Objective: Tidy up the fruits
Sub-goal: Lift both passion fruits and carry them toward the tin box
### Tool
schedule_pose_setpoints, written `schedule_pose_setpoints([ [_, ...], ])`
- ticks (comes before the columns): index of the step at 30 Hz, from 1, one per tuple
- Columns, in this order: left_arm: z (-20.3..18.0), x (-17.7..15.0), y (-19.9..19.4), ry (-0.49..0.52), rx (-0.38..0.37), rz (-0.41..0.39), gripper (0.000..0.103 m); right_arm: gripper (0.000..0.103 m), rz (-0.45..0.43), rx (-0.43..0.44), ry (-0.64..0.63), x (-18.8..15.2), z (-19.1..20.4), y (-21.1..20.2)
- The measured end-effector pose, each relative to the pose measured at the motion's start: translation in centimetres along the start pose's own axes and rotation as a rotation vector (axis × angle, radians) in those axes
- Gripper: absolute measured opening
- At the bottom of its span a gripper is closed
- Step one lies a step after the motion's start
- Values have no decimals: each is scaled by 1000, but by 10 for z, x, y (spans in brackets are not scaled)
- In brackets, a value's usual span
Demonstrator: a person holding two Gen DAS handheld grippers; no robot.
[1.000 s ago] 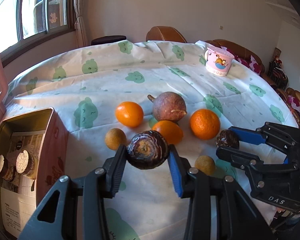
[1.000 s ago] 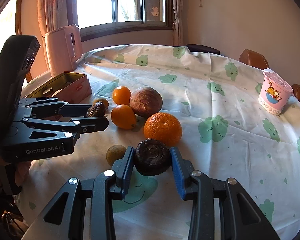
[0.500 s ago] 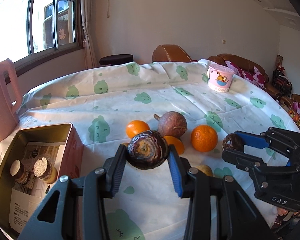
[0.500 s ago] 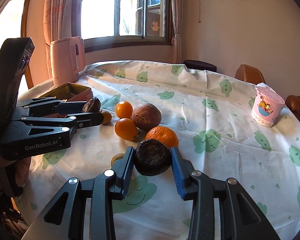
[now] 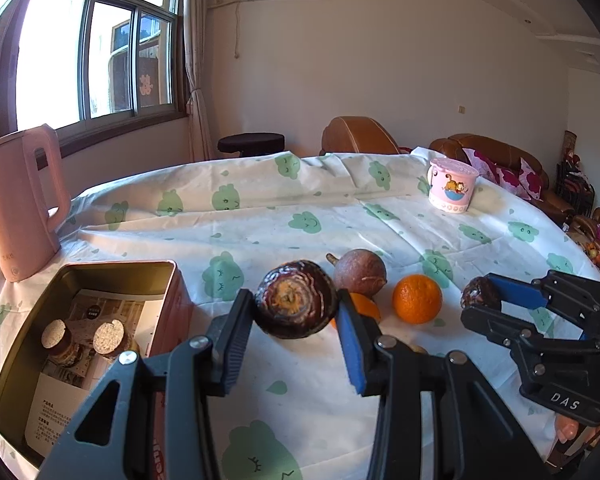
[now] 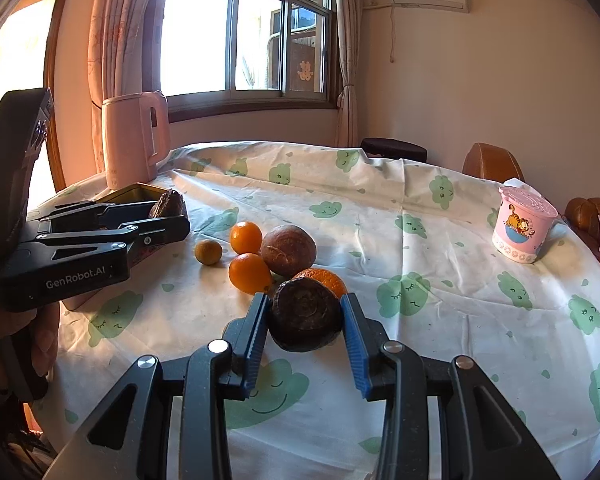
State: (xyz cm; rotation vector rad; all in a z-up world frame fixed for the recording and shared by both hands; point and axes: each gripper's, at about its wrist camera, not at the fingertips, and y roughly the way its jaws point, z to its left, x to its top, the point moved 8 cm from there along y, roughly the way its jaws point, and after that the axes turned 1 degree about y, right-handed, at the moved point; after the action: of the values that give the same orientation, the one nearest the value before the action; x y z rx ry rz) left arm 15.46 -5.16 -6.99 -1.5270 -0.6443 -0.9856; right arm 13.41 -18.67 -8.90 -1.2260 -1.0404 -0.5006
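Observation:
My left gripper (image 5: 296,312) is shut on a dark wrinkled round fruit (image 5: 296,300), held above the table beside the open tin box (image 5: 172,280). My right gripper (image 6: 305,316) is shut on a second dark round fruit (image 6: 305,314), held above the cloth. Each gripper shows in the other's view, the right one (image 5: 480,300) and the left one (image 6: 168,212). On the cloth lie a brown round fruit (image 6: 288,250), three oranges (image 6: 246,237) (image 6: 249,274) (image 5: 417,299) and a small yellow-green fruit (image 6: 208,252).
The tin box holds two cork-lidded jars (image 5: 108,336) and a leaflet. A pink kettle (image 5: 18,200) stands at the table's left edge. A pink cartoon cup (image 5: 452,186) stands far right. Chairs (image 5: 360,136) and a sofa (image 5: 500,152) ring the round table (image 5: 260,208).
Both grippers have risen with their dark fruits and tilted up, so the table looks lower and farther. The left gripper now hangs nearer the tin box. Fruits on the cloth have not moved.

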Motion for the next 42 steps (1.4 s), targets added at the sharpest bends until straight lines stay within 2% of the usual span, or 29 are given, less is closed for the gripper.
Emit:
schedule_pose_setpoints([
  [42, 10, 7, -28, -26, 60, -141, 43, 39, -142, -20, 13, 9, -5, -25],
])
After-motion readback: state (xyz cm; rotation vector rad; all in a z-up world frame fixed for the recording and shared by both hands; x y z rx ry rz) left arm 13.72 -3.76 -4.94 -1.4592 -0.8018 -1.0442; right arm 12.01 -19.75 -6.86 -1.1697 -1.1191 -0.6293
